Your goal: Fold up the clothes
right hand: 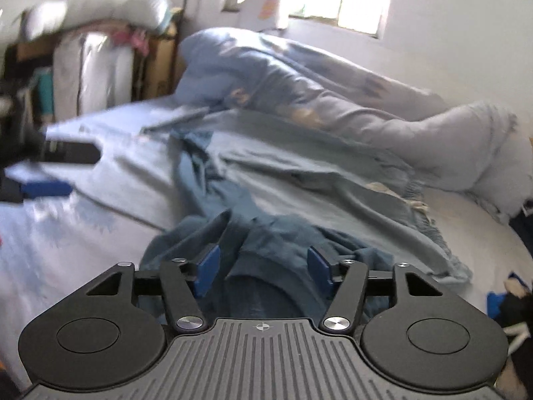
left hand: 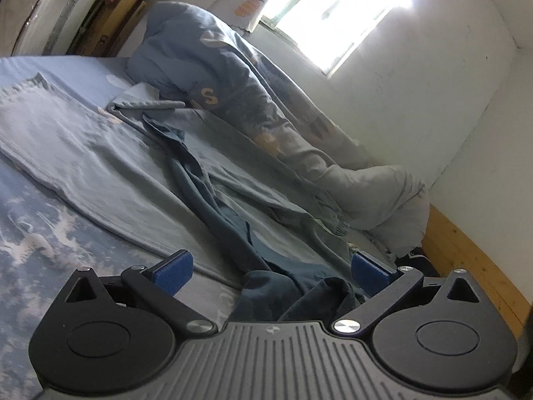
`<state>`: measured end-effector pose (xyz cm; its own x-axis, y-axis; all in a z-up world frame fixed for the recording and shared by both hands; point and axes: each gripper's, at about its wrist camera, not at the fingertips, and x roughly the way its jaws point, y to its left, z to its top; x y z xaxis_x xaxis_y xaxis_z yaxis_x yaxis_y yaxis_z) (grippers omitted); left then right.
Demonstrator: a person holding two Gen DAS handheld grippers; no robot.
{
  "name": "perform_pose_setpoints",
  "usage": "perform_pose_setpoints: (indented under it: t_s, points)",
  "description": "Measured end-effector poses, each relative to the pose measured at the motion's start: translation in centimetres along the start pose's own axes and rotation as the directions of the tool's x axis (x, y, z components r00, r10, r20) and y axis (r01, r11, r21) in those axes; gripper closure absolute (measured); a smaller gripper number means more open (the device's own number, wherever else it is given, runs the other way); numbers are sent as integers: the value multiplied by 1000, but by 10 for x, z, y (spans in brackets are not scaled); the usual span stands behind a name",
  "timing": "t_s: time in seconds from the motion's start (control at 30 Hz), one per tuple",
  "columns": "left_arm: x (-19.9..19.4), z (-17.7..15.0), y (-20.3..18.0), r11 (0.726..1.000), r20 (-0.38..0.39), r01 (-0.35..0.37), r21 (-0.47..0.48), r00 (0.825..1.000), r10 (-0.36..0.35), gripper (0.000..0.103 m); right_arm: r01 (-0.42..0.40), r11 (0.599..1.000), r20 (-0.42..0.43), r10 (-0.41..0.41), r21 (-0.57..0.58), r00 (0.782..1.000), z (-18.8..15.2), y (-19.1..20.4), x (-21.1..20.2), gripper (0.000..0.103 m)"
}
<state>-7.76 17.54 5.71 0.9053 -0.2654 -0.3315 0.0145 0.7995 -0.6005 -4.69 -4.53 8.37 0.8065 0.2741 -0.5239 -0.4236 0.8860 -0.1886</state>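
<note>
Left wrist view: left gripper [left hand: 271, 268] w/ jaws wide, nothing pinched. Dark blue garment [left hand: 206, 196] lies crumpled on the bed [left hand: 30, 233], its near end bunched between the blue pads [left hand: 171, 271] but not squeezed; the rest trails far toward a rolled duvet [left hand: 253, 100] by the wall. Pale blue sheet [left hand: 83, 153] spreads flat to the left. Window [left hand: 333, 10] bright at the far side.

Right wrist view, blurry: right gripper [right hand: 263, 268] about half open, over the garment's [right hand: 273, 266] bunched near end; cloth sits between the pads, can't tell if touching. Left gripper [right hand: 46, 170] shows at far left, over the sheet [right hand: 133, 173].
</note>
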Motion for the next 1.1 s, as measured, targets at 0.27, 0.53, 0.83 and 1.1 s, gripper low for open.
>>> perform_pose_setpoints:
  t_s: [0.27,0.53,0.83,1.1]
  points:
    - [20,-7,-17,998,-34,-12,56,999,14,0,29,995,-25,-32,-92,999,-13,26,25,48]
    - [38,-18,-35,995,-77,18,96,997,-11,0,68,994,1,-68,85,998,-20,-22,8,97]
    - [58,-42,-81,944,-147,139,298,984,-99,0,20,957,4,-22,289,1000,-38,-94,-24,97]
    - [79,-71,-107,900,-265,198,388,960,-97,0,12,924,10,-17,383,1000,-66,-126,-24,97]
